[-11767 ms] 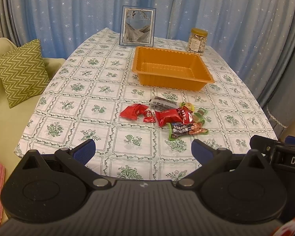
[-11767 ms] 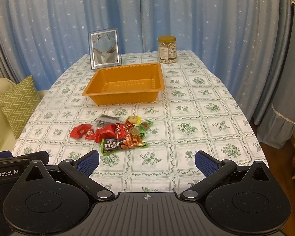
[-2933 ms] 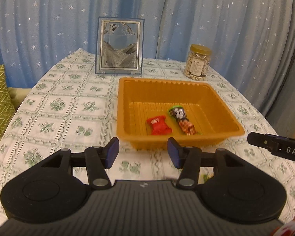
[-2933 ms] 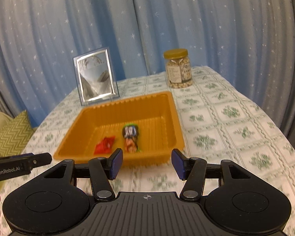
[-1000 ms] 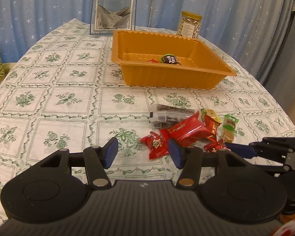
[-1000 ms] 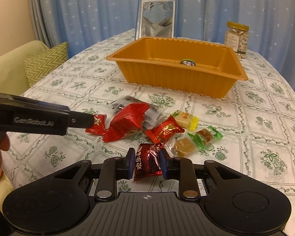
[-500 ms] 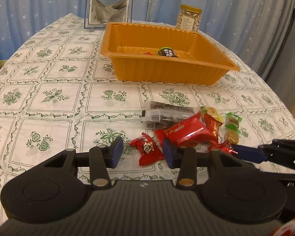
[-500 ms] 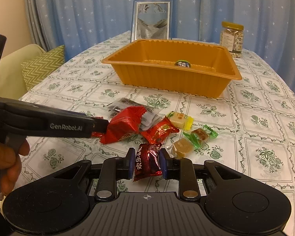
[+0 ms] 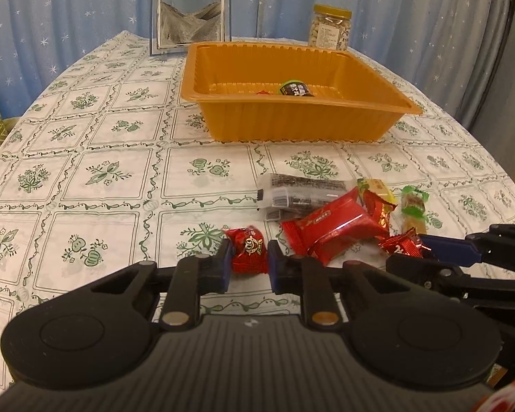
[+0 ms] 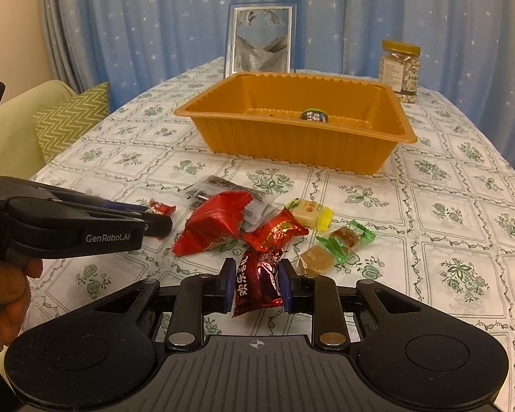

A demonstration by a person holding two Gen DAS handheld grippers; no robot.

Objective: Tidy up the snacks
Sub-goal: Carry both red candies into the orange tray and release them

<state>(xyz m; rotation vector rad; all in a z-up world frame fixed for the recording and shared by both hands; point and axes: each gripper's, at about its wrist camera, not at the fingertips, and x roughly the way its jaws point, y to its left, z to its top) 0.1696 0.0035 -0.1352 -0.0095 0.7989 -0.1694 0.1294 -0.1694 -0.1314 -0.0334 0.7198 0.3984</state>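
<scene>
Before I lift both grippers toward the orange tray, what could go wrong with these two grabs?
1. The left gripper pinches the small red candy only at its fingertips, so it may slip out on the lift.
2. The right gripper holds the dark red wrapped snack right beside the red candy; lifting could drag that neighbour.
3. Both grippers head for the same orange tray and could bump over it.
</scene>
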